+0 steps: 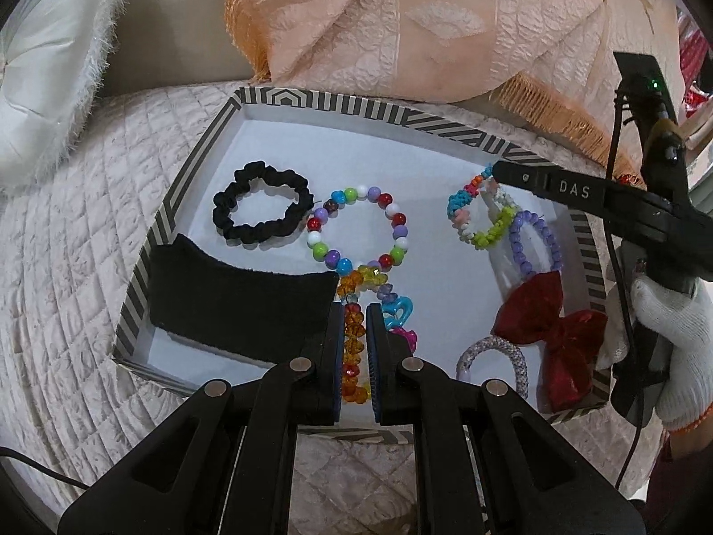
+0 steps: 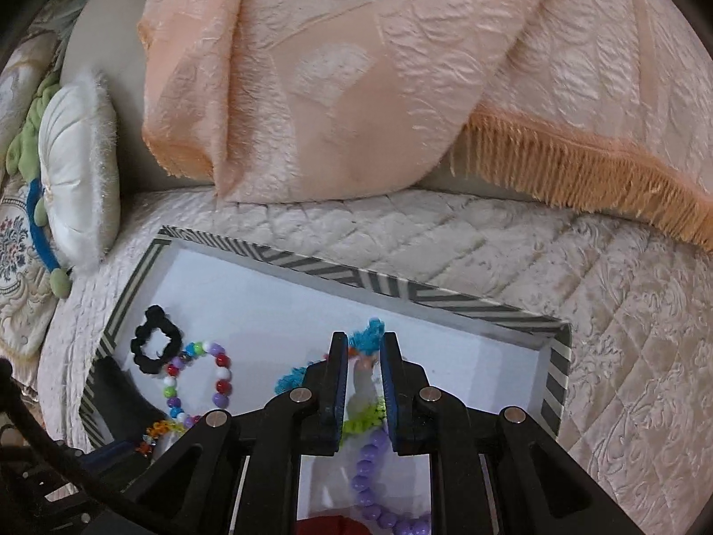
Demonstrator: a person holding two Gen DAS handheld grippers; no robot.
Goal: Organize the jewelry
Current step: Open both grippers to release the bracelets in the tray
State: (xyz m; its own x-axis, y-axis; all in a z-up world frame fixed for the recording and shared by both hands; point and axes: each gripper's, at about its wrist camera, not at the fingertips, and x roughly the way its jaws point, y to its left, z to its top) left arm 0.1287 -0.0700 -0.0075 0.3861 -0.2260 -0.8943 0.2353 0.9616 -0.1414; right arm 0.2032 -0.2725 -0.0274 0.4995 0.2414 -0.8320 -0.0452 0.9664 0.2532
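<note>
A striped-rimmed tray point(image 1: 312, 100) point(image 2: 356, 278) with a white floor lies on a quilted bed. My left gripper point(image 1: 355, 312) is shut on an amber bead bracelet point(image 1: 354, 347) at the tray's near edge, and the beads trail out ahead of the fingers. From the right comes my right gripper point(image 1: 497, 171) point(image 2: 363, 339), held by a white-gloved hand point(image 1: 668, 334). It stands open, its fingers either side of a multicolour yarn bracelet point(image 1: 459, 205) point(image 2: 372, 330) that rests on the tray floor. A purple bead bracelet point(image 1: 552, 245) point(image 2: 363, 468) lies just behind it.
Also in the tray are a black scrunchie point(image 1: 227, 218), a multicolour bead bracelet point(image 1: 396, 218), a black cloth pad point(image 1: 231, 298), a blue heart charm point(image 1: 396, 307), a red bow point(image 1: 557, 330) and a grey hair tie point(image 1: 517, 356). A peach fringed blanket point(image 1: 401, 22) lies behind, a white pillow point(image 1: 44, 67) at left.
</note>
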